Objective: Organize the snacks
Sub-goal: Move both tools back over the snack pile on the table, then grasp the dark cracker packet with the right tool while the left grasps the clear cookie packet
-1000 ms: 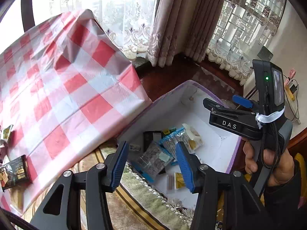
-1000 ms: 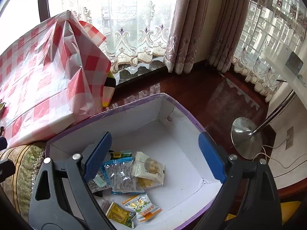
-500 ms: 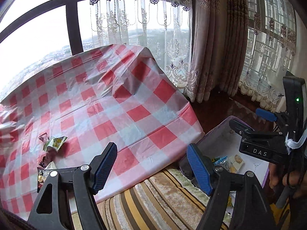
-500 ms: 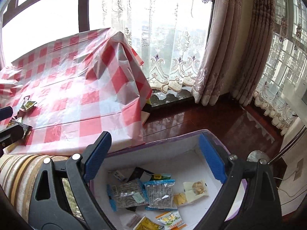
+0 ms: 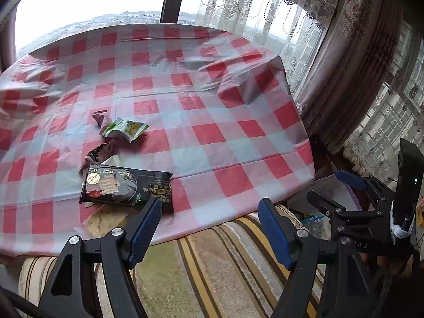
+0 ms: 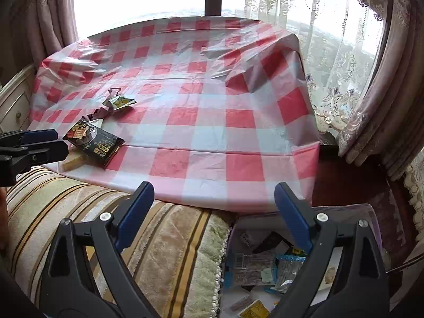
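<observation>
A black snack pack [image 5: 127,188] [image 6: 94,143] lies near the front edge of the red-and-white checked tablecloth [image 5: 212,122] [image 6: 212,122]. Behind it lie a green-and-white packet [image 5: 126,128] [image 6: 120,102] and crumpled brown wrappers [image 5: 100,153]. My left gripper [image 5: 209,229] [image 6: 53,143] is open and empty, just right of the black pack, over the cloth's edge. My right gripper [image 6: 213,213] [image 5: 336,192] is open and empty too, above the gap between cushion and box. The white box with a purple rim [image 6: 344,208] holds several snack packets [image 6: 265,265].
A striped beige cushion [image 5: 212,270] [image 6: 79,212] runs along the table's near edge. A pale flat piece [image 6: 73,162] pokes out under the black pack. Lace curtains [image 6: 344,79] and a window stand behind the table, and a cream drawer unit [image 6: 13,106] at far left.
Both views have swung from the box up and left onto the table. The left gripper's jaws stand wider than a second ago. The right gripper's opening looks the same.
</observation>
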`<act>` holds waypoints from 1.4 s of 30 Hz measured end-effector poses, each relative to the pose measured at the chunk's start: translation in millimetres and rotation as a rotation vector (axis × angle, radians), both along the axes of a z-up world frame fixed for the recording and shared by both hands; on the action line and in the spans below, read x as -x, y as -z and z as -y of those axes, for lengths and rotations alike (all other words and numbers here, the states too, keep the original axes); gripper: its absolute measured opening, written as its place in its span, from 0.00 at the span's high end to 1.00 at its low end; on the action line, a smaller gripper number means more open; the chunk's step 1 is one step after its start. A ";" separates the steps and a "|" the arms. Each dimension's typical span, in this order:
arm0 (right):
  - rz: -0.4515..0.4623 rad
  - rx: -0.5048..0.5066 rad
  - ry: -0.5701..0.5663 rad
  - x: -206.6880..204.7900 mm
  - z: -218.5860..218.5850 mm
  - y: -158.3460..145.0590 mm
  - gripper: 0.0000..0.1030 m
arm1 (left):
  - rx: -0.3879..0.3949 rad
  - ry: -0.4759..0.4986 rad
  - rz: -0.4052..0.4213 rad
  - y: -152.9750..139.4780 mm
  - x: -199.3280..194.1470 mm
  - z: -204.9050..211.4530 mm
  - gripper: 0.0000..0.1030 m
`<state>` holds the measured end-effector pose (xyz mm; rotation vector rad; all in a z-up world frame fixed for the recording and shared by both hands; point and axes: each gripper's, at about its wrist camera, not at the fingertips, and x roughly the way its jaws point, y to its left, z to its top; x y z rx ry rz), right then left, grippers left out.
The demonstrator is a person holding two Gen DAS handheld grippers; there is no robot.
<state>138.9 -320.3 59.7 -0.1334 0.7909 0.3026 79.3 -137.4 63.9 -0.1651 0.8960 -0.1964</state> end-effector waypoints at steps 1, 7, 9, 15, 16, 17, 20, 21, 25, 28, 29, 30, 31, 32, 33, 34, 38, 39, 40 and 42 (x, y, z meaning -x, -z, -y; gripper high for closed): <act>-0.004 -0.002 -0.032 -2.0 -8.8 0.5 0.09 | 0.005 -0.022 -0.004 1.1 1.1 -10.8 0.26; -0.046 0.005 -0.209 -15.9 -64.1 9.1 0.09 | -0.014 -0.161 -0.025 11.5 8.8 -69.1 0.26; -0.058 0.038 -0.271 -18.8 -83.6 13.7 0.09 | -0.023 -0.196 -0.031 14.9 11.0 -84.8 0.26; -0.077 0.085 -0.434 -30.7 -121.6 21.5 0.09 | -0.005 -0.258 -0.059 24.7 14.2 -116.4 0.26; -0.088 0.083 -0.467 -33.8 -127.9 23.2 0.09 | -0.001 -0.262 -0.065 26.3 14.2 -119.0 0.26; -0.100 0.079 -0.506 -36.9 -134.4 24.9 0.09 | 0.005 -0.265 -0.068 27.8 14.2 -121.6 0.26; -0.128 0.069 -0.602 -47.7 -153.7 30.8 0.09 | 0.021 -0.270 -0.076 31.1 13.8 -127.1 0.26; -0.133 0.070 -0.626 -51.6 -160.4 32.8 0.09 | 0.024 -0.272 -0.078 32.1 13.7 -128.7 0.26; -0.153 0.059 -0.676 -70.7 -181.4 37.0 0.09 | 0.031 -0.285 -0.087 36.2 14.5 -135.9 0.26; -0.156 0.068 -0.716 -79.1 -196.0 40.0 0.09 | 0.037 -0.291 -0.101 40.3 13.0 -141.4 0.26; -0.162 0.068 -0.730 -81.8 -200.7 41.7 0.09 | 0.038 -0.289 -0.107 41.8 12.5 -143.1 0.26; -0.169 0.069 -0.742 -84.1 -205.5 43.7 0.09 | 0.038 -0.285 -0.113 43.1 11.9 -144.2 0.26; -0.179 0.072 -0.755 -86.4 -210.1 46.1 0.09 | 0.042 -0.279 -0.118 44.3 11.1 -145.1 0.26; -0.188 0.078 -0.770 -87.9 -214.3 48.5 0.09 | 0.049 -0.270 -0.125 45.8 10.4 -145.9 0.26; -0.193 0.087 -0.783 -89.0 -218.3 50.9 0.09 | 0.061 -0.257 -0.133 47.5 9.6 -146.9 0.26; -0.194 0.094 -0.792 -90.4 -221.3 52.7 0.09 | 0.070 -0.241 -0.143 49.3 8.4 -147.2 0.26; -0.221 0.084 -0.808 -99.1 -228.9 58.3 0.09 | 0.037 -0.175 -0.175 55.0 4.4 -143.5 0.26; -0.227 0.082 -0.808 -100.7 -230.4 59.8 0.10 | 0.028 -0.156 -0.182 56.4 3.1 -142.1 0.26; -0.231 0.082 -0.808 -102.1 -232.2 61.4 0.10 | 0.023 -0.141 -0.187 57.7 2.3 -140.9 0.26; -0.239 0.067 -0.812 -104.1 -233.7 62.3 0.11 | 0.020 -0.113 -0.199 59.9 -0.1 -137.6 0.26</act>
